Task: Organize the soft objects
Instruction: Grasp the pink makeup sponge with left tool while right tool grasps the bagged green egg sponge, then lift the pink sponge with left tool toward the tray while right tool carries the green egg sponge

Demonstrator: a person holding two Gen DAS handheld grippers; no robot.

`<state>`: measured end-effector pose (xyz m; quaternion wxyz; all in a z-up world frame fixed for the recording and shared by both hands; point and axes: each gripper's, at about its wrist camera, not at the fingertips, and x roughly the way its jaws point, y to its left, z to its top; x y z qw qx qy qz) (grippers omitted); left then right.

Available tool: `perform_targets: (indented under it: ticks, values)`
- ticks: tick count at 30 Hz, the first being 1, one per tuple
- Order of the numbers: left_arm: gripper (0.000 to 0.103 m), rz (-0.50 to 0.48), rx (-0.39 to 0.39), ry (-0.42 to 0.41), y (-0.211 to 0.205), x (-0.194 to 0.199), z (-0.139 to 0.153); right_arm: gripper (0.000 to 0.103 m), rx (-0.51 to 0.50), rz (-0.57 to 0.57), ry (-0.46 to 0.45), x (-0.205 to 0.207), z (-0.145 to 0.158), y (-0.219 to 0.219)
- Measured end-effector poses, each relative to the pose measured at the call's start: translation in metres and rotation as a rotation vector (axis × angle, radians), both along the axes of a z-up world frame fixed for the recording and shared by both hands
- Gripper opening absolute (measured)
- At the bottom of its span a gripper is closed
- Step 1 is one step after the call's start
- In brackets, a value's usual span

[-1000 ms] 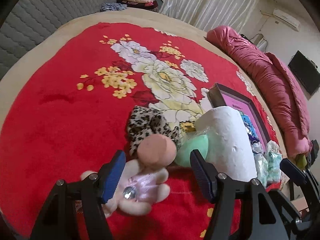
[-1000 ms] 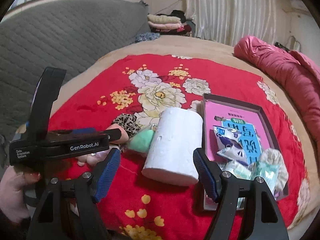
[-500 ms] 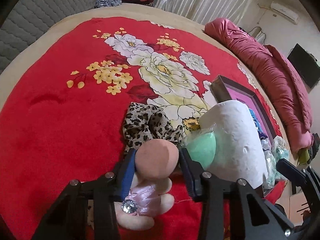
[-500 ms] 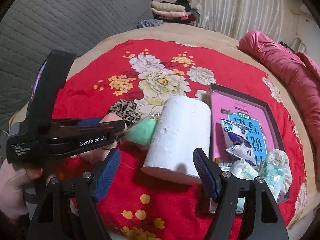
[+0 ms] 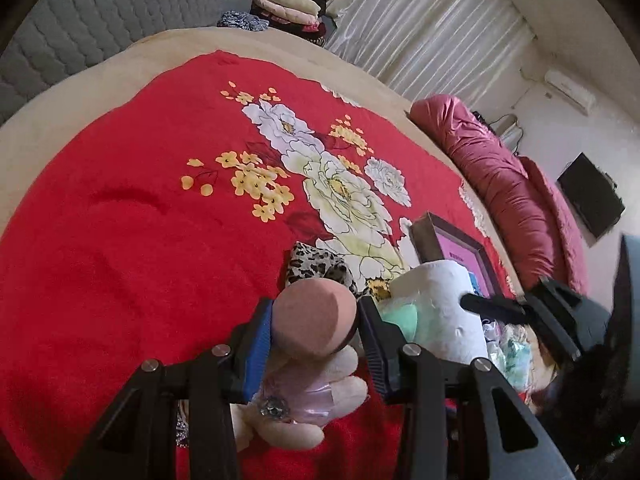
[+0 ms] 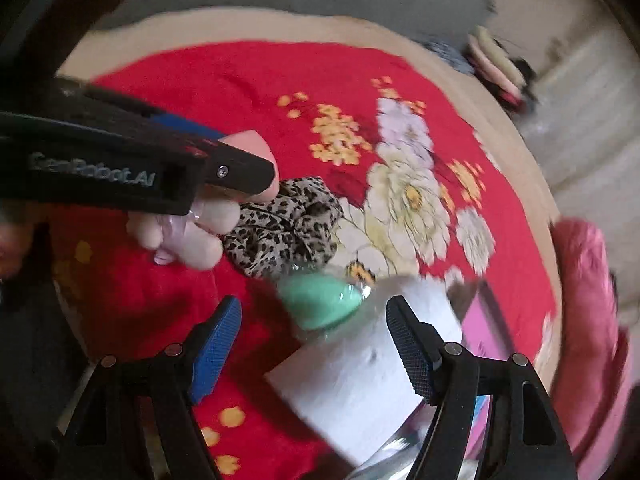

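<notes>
Nearest in the left wrist view, the left gripper is closed on the round peach head of a small plush toy, squeezing it between a blue-padded finger on the left and a black finger on the right; the toy's cream limbs and shiny pink body hang below the fingers, above the red flowered blanket that covers the bed. In the blurred right wrist view, the right gripper is open, holding nothing, its fingers spread to either side of a mint green sponge in clear wrap and a white paper roll lying on its side; whether they touch either one is unclear. The sponge rests against the roll's left end. Just beyond the sponge, a leopard print scrunchie lies on the blanket, near the held toy. To the right of the roll sits a dark-framed box with a pink inside, and small wrapped packets lie beside the roll. Farther right, a rolled pink quilt runs along the bed's edge. At the far end, folded clothes are stacked near pale curtains.
</notes>
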<state>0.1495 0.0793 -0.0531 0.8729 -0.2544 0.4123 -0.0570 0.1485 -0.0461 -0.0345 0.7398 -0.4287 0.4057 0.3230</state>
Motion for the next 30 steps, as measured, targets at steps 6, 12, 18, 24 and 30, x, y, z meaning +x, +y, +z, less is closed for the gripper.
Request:
perform_targets:
  ticks: [6,12,18,24,30]
  values:
    - [0.043,-0.01,-0.16,0.008,0.011,0.007,-0.02,0.076,-0.148,0.125,0.105,0.021,-0.027,0.014]
    - [0.043,0.017,-0.189,0.014,0.016,0.012,-0.031,0.076,-0.259,0.157,0.058,0.036,-0.051,0.019]
    - [0.043,0.039,-0.236,0.006,0.026,0.015,-0.038,0.058,-0.228,0.167,0.095,0.038,-0.056,0.018]
    - [0.043,0.047,-0.359,0.01,0.034,0.016,-0.048,0.051,-0.117,0.142,0.14,0.024,-0.035,0.013]
    - [0.043,0.05,-0.321,-0.007,0.031,0.015,-0.045,0.051,0.019,0.064,0.164,0.004,-0.012,-0.003]
